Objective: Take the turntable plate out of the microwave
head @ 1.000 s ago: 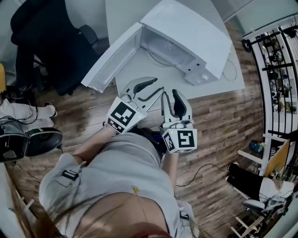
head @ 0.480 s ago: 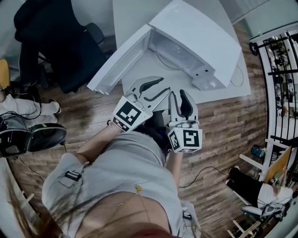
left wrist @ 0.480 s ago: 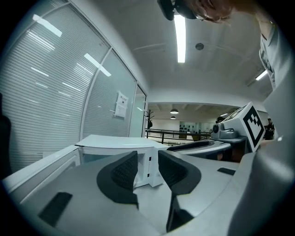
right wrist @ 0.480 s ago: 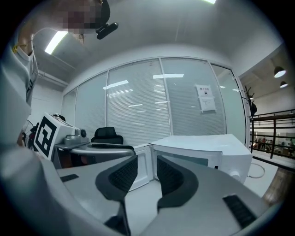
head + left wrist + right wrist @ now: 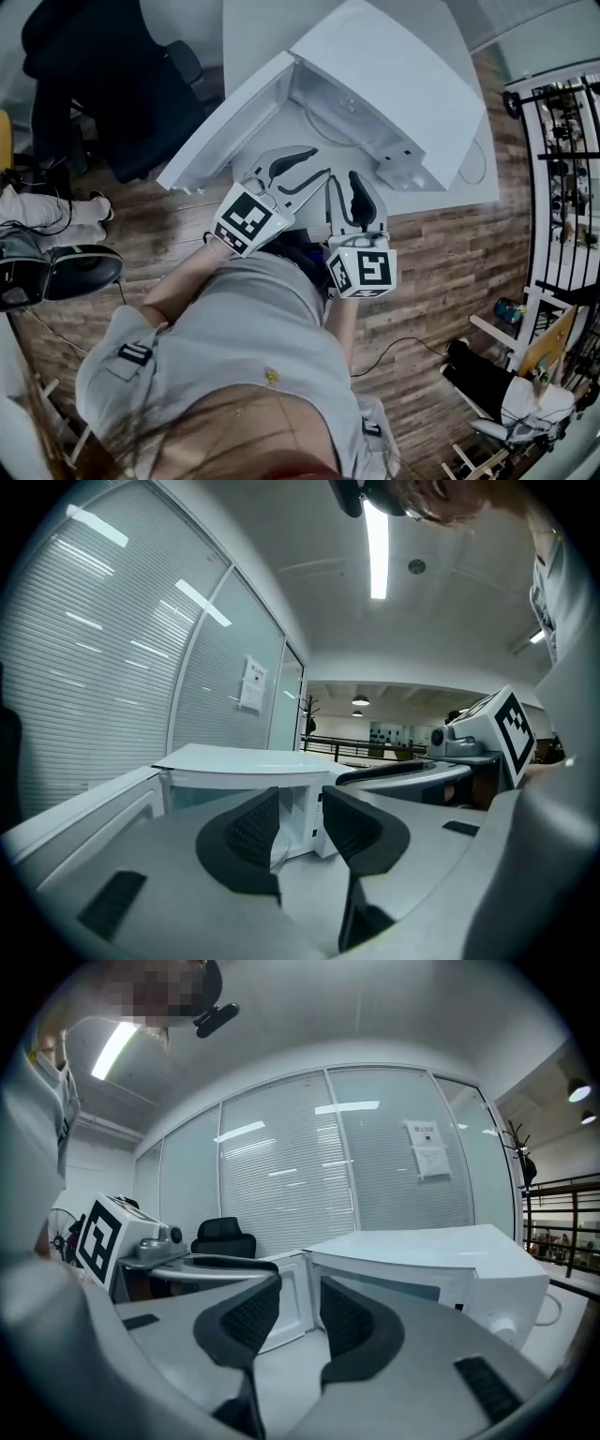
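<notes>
**1. Jaws.** The left gripper (image 5: 300,799) is released: its pads stand apart with nothing pressed between them. The gap frames the open microwave (image 5: 394,75). The right gripper (image 5: 300,1288) is likewise released and empty. Both point at the cavity from just in front of it.

**2. Location of the plate.** The turntable plate (image 5: 278,844) is still inside the microwave. Only a faint curved rim shows on the cavity floor. The door (image 5: 225,122) is swung fully out to the left. The microwave sits on the table (image 5: 464,183).

**3. Handling, as judged.** The plate is probably glass: stiff, fairly heavy, smooth, and breakable if dropped or knocked on the cavity frame.
- Grip the rim at 2 opposite sides, 1 gripper per side.
- Lift clear of the centre drive before drawing it out level.

**4. Change from the earlier frames.** Both grippers have advanced from the table edge toward the opening. The left jaws have just been opening, with nothing between them.
</notes>
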Demonstrator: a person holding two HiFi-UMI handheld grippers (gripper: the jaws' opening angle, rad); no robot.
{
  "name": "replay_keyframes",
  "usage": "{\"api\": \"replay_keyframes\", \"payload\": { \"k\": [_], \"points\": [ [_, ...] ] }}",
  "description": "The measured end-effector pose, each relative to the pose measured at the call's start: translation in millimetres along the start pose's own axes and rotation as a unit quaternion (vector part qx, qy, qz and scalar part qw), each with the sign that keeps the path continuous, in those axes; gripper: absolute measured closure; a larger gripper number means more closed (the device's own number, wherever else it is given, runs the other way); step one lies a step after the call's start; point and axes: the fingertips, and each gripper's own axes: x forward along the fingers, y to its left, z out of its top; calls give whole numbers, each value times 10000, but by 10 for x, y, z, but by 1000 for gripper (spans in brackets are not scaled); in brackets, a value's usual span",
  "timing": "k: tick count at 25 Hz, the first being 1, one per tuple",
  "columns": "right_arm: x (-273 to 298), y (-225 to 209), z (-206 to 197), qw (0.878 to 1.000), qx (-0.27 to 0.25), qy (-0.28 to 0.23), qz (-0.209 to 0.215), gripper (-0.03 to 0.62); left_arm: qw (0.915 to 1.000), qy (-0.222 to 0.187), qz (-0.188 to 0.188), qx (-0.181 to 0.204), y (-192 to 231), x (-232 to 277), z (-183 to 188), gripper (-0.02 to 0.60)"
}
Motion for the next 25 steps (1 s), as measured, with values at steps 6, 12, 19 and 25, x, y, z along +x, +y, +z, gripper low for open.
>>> {"api": "replay_keyframes", "payload": {
  "k": [6, 12, 19, 25],
  "points": [
    [167, -265, -74, 9997, 122, 194, -56, 468, 9997, 138, 29, -197, 122, 271, -94, 437],
    [361, -412, -131, 9994, 181, 279, -12, 468, 9994, 253, 115, -182, 281, 444, -157, 437],
    [520, -479, -244, 9988, 259, 420, -6, 469, 9985, 400, 273, -264, 430, 544, -277, 437],
    [661, -555, -396, 9976, 382, 581, -26, 468, 9968, 555, 389, -427, 557, 650, -430, 437]
  ]
}}
